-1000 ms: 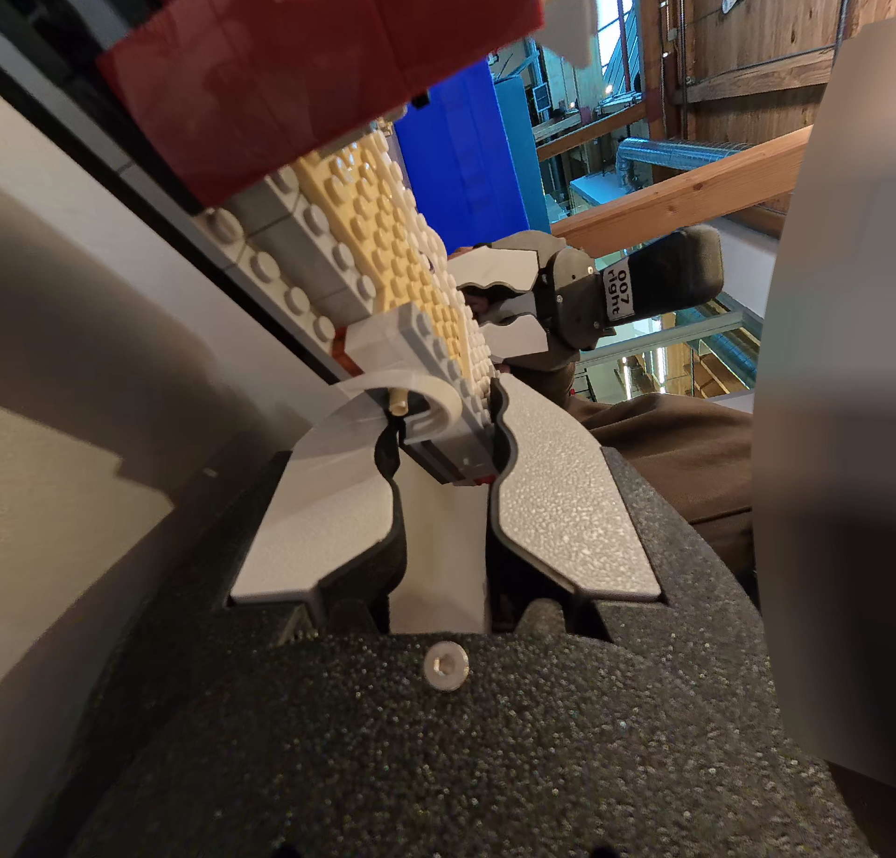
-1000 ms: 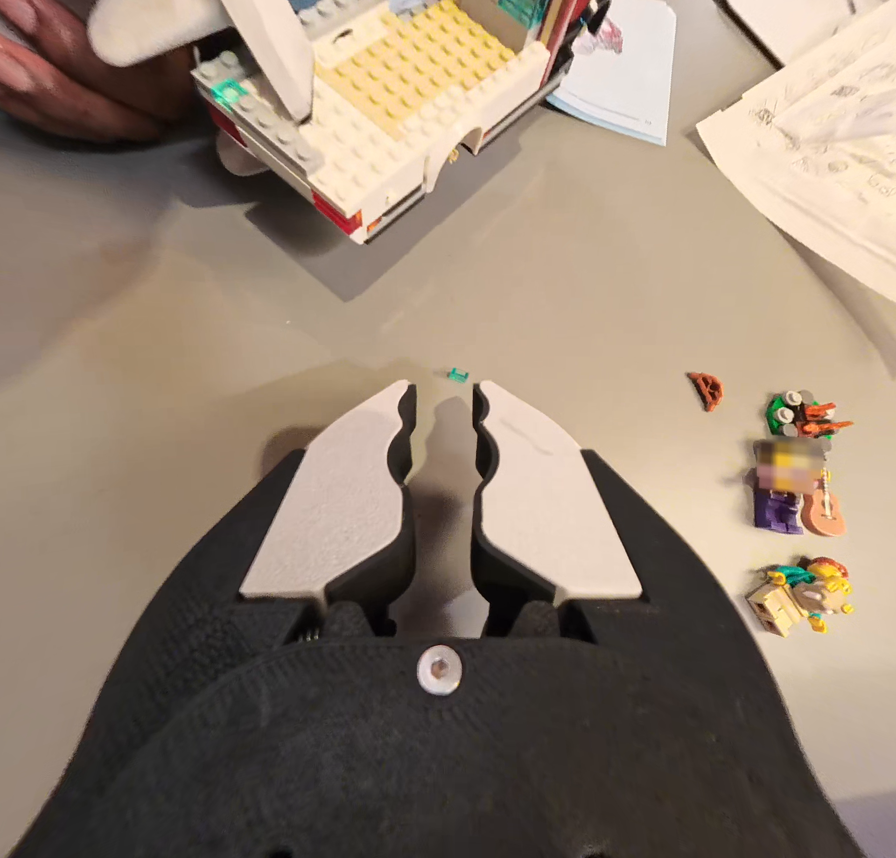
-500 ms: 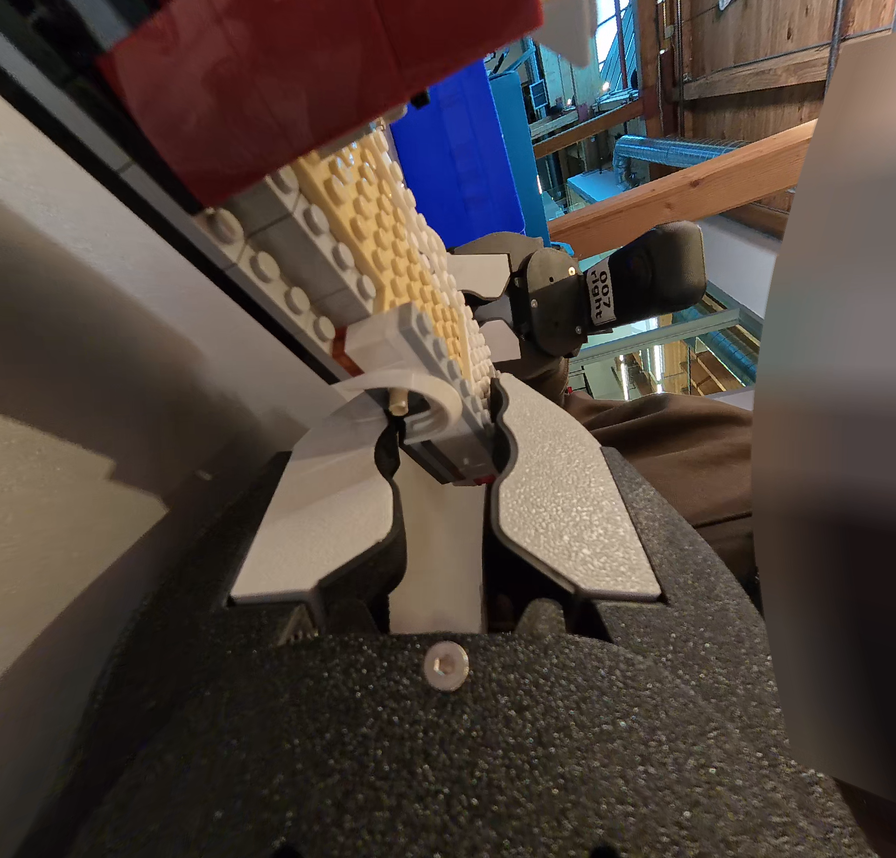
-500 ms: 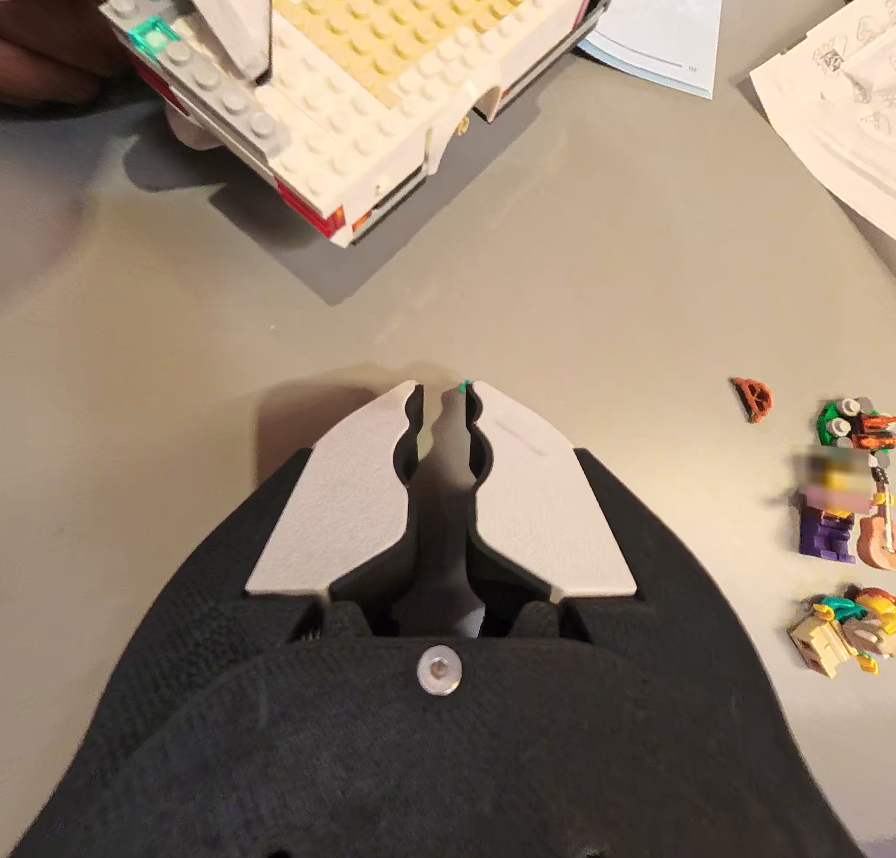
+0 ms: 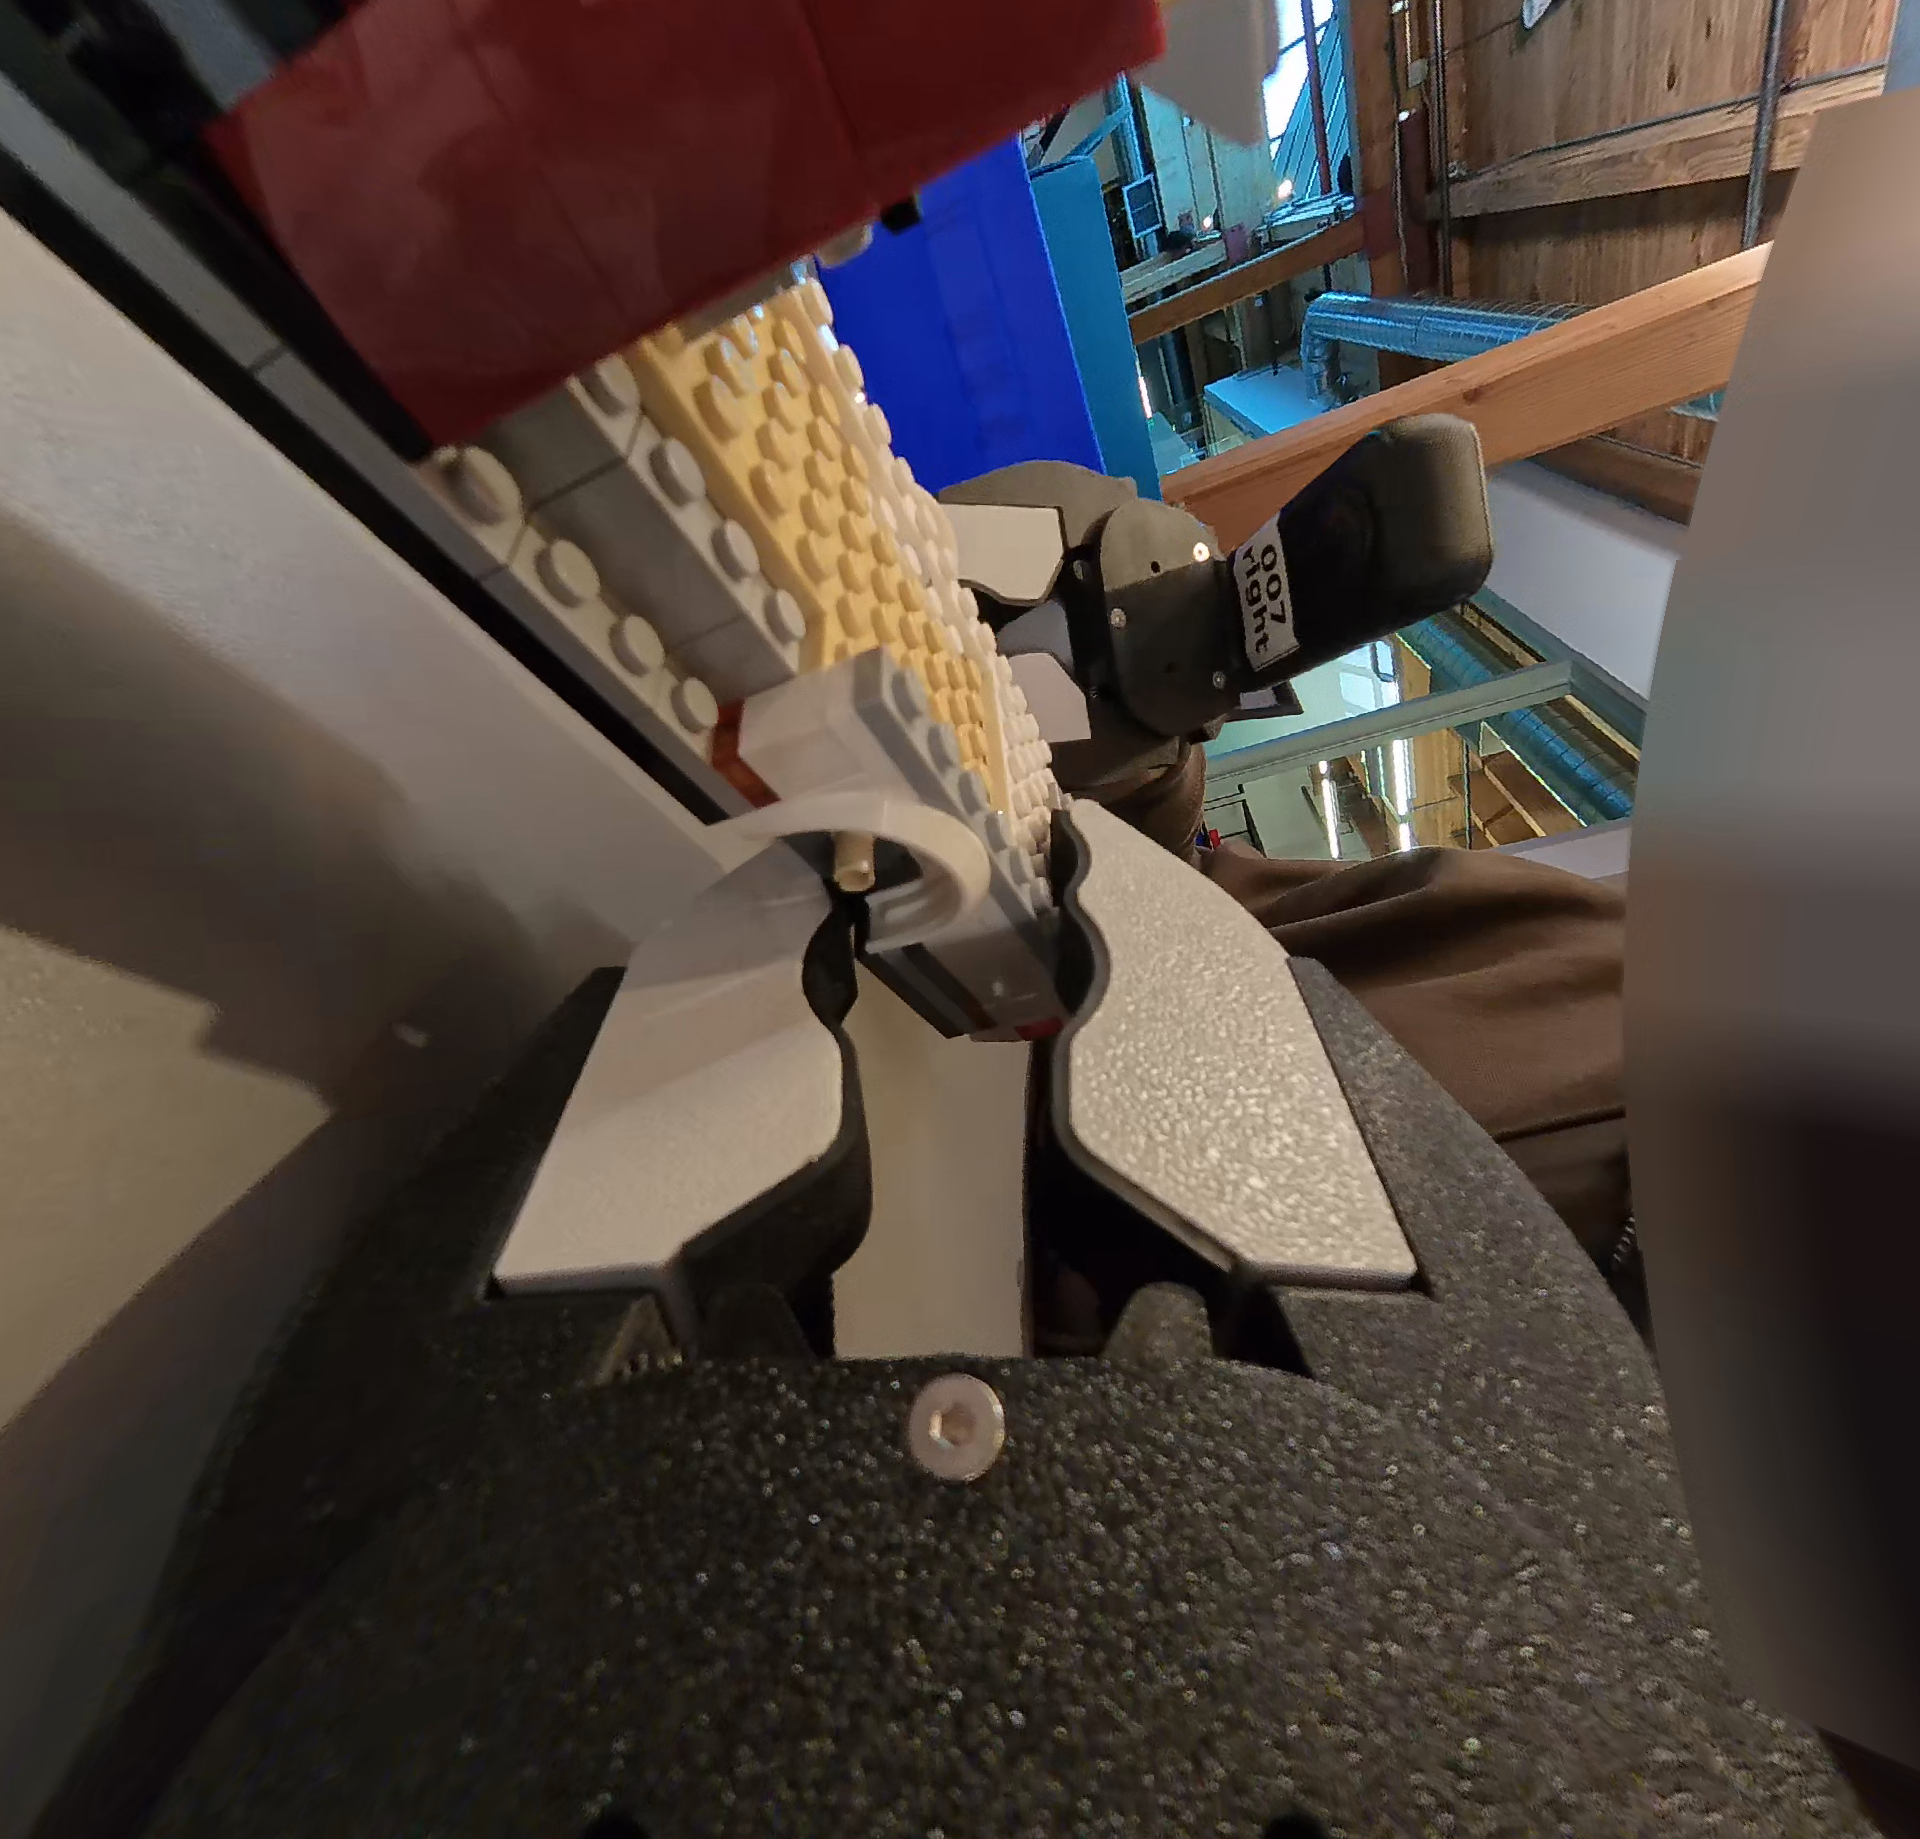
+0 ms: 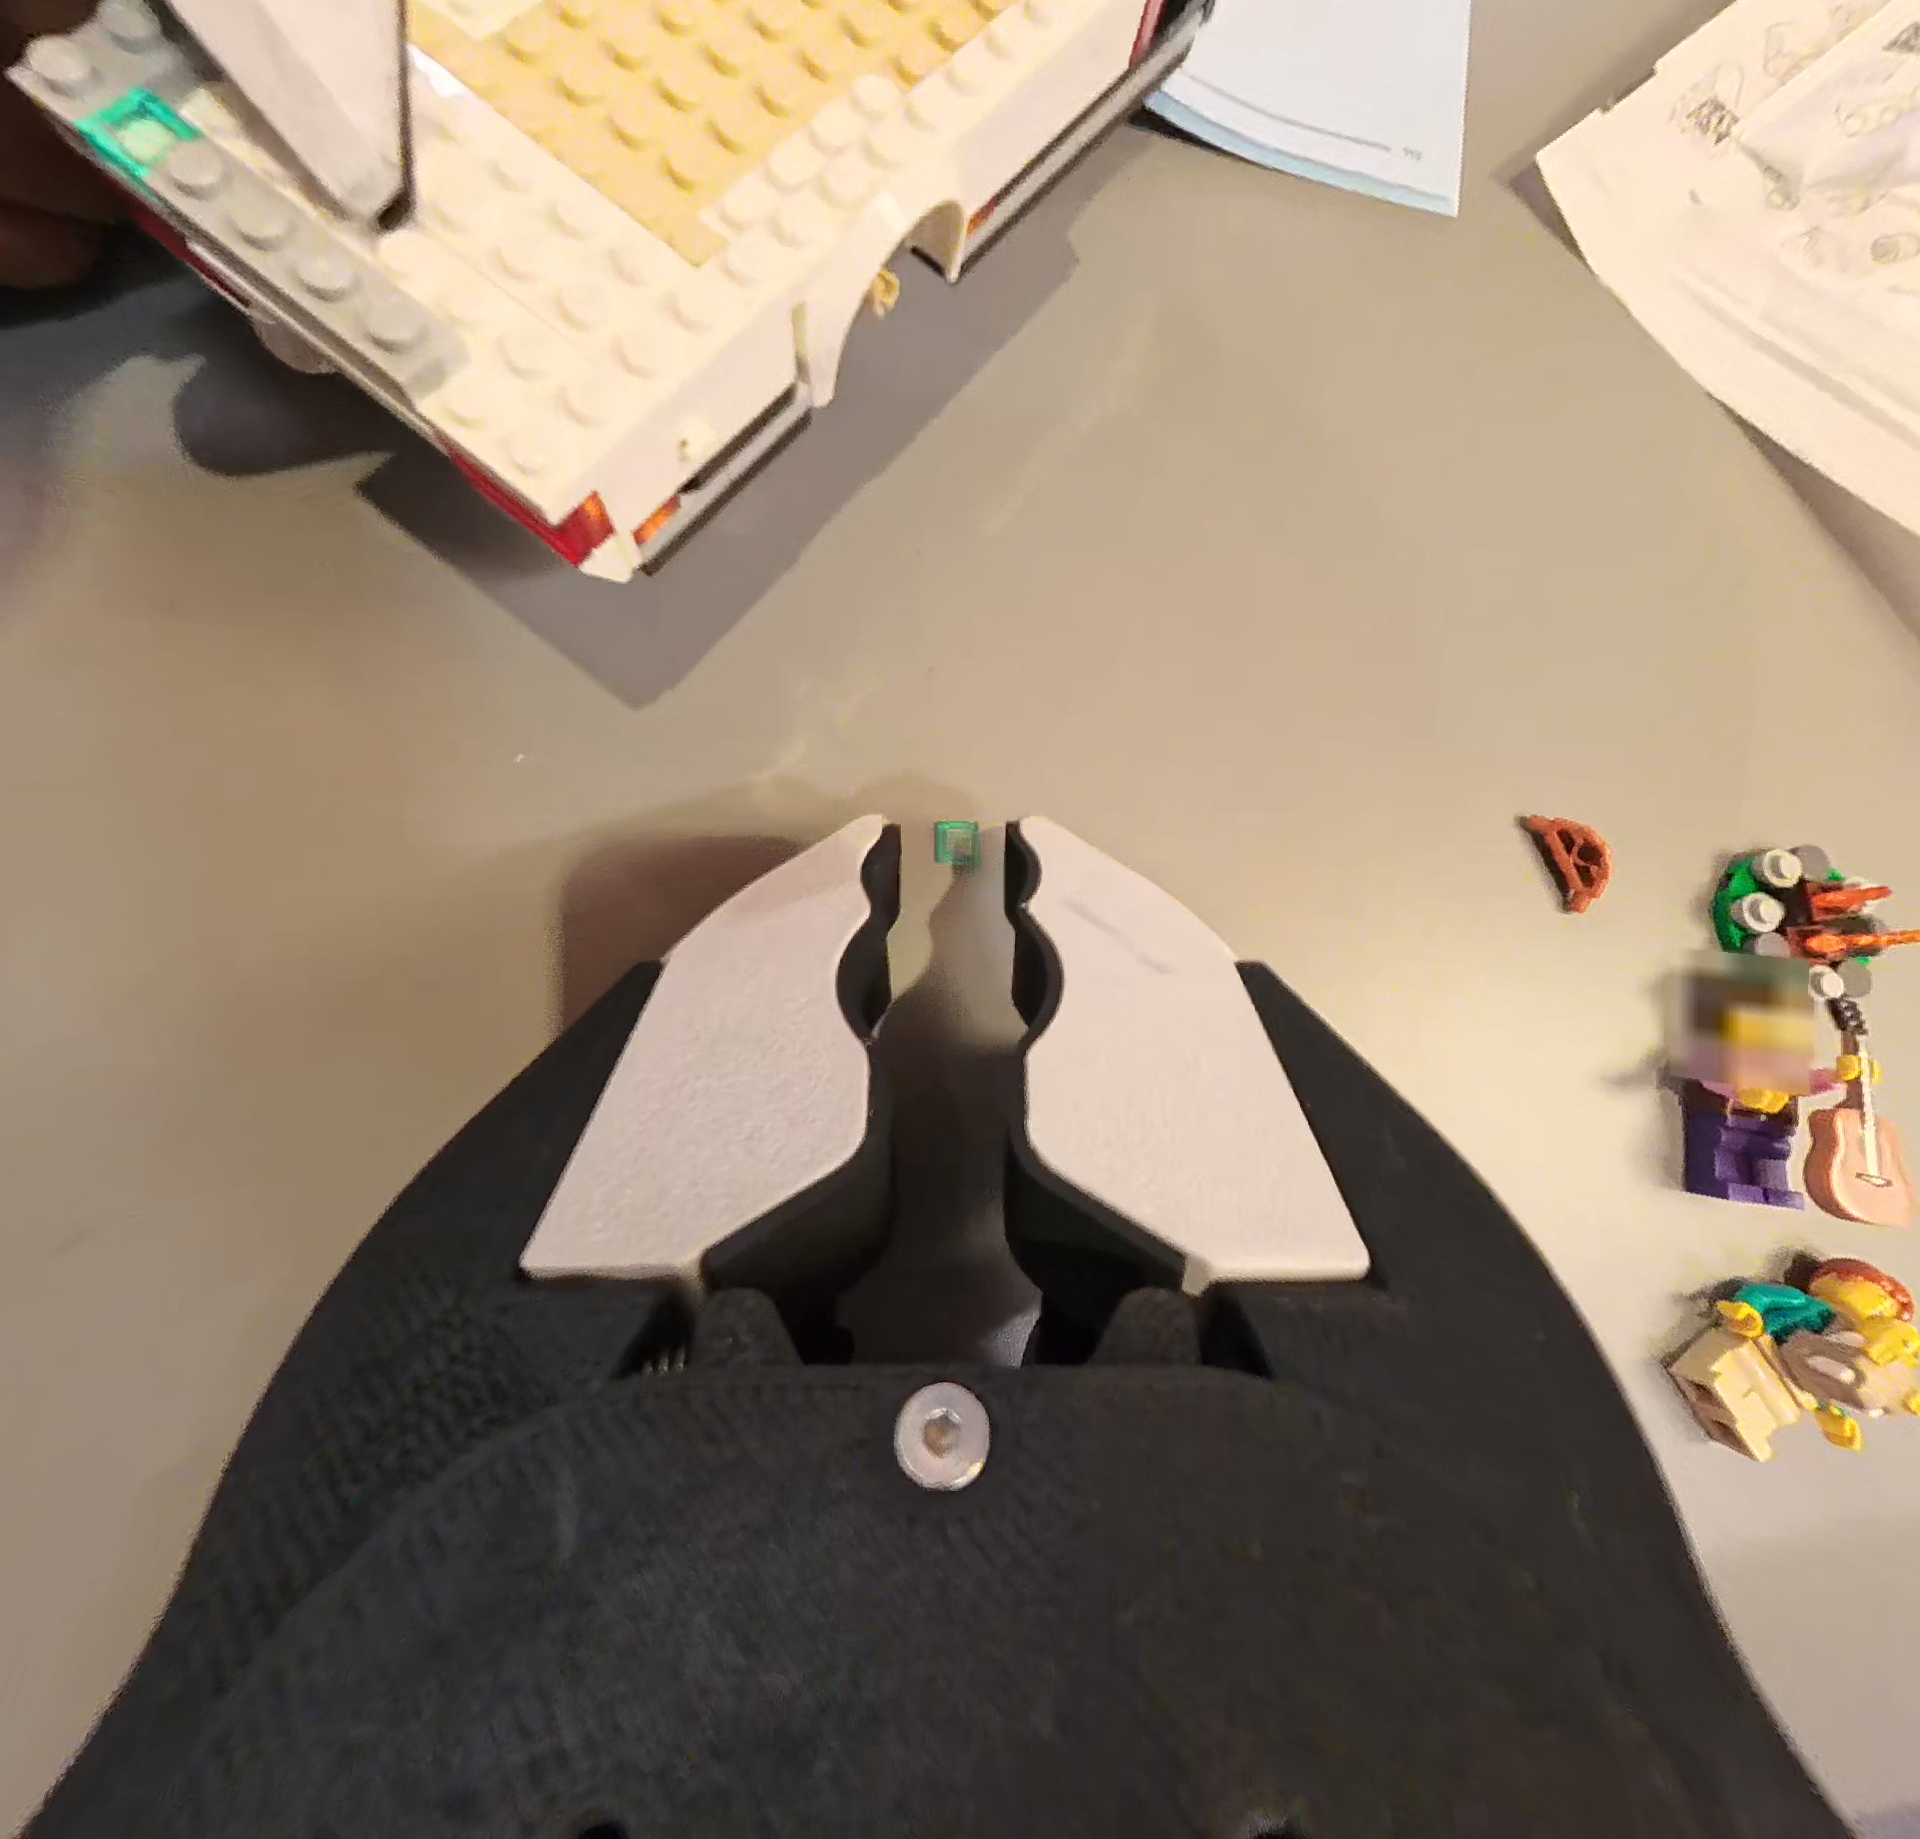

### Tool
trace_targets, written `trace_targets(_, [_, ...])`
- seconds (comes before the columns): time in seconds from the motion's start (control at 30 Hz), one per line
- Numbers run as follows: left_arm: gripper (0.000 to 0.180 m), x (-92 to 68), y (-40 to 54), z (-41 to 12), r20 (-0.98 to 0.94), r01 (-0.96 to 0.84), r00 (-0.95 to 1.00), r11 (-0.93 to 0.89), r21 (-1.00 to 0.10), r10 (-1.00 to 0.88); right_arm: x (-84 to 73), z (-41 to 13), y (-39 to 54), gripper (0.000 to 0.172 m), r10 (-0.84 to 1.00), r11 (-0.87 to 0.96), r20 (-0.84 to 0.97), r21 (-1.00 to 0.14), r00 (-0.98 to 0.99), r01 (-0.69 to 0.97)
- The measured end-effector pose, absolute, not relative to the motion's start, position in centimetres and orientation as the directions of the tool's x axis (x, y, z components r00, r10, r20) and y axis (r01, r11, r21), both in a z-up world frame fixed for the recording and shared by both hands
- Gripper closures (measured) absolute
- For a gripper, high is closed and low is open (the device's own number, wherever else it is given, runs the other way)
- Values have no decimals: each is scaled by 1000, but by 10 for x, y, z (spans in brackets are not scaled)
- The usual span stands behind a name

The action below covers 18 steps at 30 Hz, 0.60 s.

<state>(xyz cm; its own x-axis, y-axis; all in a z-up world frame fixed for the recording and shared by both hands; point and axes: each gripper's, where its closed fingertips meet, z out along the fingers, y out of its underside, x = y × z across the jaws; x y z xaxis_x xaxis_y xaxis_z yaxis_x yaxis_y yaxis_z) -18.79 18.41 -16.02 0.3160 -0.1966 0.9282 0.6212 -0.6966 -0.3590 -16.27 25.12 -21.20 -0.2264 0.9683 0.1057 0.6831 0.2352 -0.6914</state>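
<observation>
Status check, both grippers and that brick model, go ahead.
Left gripper clamped on tan-and-white brick model edge. Right gripper open, straddling small green tile. Nothing between.

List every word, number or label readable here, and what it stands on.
White sticker on the right gripper: short black print, legible, but I do not repeat writing.
Pale blue booklet: tiny print, too small to read.
White printed sheets: too blurred to read.

Open table (image 6: 1195, 563): bare between brick model (image 6: 644, 231) and toy figures (image 6: 1766, 1093).
Far right: paper sheets (image 6: 1766, 262) block.
Left: a hand, probably, behind model.
</observation>
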Motion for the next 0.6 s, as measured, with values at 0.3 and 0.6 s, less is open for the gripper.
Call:
trace_targets(0.3, [145,-186,184,-159,948,634,253,-708,-312,-191,-161,-218,253,158,958,243,50,-668,-284,703])
trace_targets(0.6, [145,-186,184,-162,955,636,235,-715,-291,-180,-163,-220,247,161,926,299,0,-609,-377,735])
